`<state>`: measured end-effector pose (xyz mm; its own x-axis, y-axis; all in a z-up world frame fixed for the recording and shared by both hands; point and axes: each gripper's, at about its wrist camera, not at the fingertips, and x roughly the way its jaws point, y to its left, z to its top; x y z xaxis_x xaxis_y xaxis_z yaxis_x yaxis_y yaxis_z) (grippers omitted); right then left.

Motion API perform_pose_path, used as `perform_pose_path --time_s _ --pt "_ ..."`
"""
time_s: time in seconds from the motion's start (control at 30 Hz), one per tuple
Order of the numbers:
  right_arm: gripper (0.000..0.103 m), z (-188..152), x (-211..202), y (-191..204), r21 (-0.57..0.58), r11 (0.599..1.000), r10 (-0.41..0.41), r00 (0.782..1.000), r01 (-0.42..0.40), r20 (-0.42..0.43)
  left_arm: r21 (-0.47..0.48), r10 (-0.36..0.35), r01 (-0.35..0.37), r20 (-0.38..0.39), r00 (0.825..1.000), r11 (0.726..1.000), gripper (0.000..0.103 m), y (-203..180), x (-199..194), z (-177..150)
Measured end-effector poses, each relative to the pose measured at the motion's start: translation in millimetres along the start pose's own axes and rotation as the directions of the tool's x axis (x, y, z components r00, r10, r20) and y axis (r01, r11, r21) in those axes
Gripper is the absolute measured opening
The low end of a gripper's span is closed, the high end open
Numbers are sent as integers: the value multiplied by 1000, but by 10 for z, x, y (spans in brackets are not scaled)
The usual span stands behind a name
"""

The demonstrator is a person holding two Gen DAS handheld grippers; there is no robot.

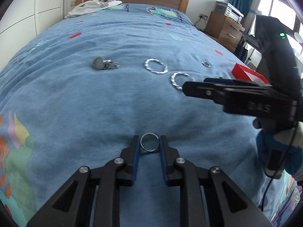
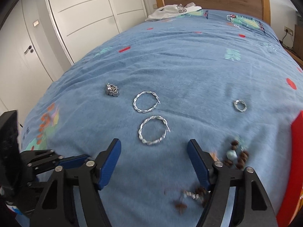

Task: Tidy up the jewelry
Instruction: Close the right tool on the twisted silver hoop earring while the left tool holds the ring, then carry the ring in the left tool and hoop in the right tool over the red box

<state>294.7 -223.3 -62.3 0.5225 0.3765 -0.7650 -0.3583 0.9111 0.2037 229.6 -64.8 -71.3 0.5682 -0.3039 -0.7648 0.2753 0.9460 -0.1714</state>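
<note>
The left gripper (image 1: 149,145) pinches a plain ring (image 1: 149,142) upright over the blue bedspread (image 1: 94,102) (seen only from its own camera), while the right gripper (image 2: 154,157) is spread wide above a brown bead bracelet (image 2: 236,156), near two twisted silver hoops (image 2: 145,102).
</note>
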Motion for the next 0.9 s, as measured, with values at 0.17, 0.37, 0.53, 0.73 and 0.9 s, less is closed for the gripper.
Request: perform_pose_path --time_s 0.17,0.37,0.53,0.73,0.9 --pt "57 91 178 42 -18 1000 -14 1000 13 -20 -28 12 -12 4 1000 1000 19 146 -67 -37" --pt "40 78 190 86 -23 999 -37 999 36 -32 -50 27 -27 6 1000 998 19 245 -173 -79" --pt "40 -48 8 171 -17 1000 -22 999 21 -28 -58 44 -43 9 999 997 19 266 -325 -98" --pt "40 -288 -408 326 -15 1000 -3 1000 2 -16 -37 59 -58 27 998 998 19 139 -581 -117" --pt "40 -527 -886 304 9 1000 -19 1000 19 10 -8 54 -54 48 997 999 19 -103 -814 -115"
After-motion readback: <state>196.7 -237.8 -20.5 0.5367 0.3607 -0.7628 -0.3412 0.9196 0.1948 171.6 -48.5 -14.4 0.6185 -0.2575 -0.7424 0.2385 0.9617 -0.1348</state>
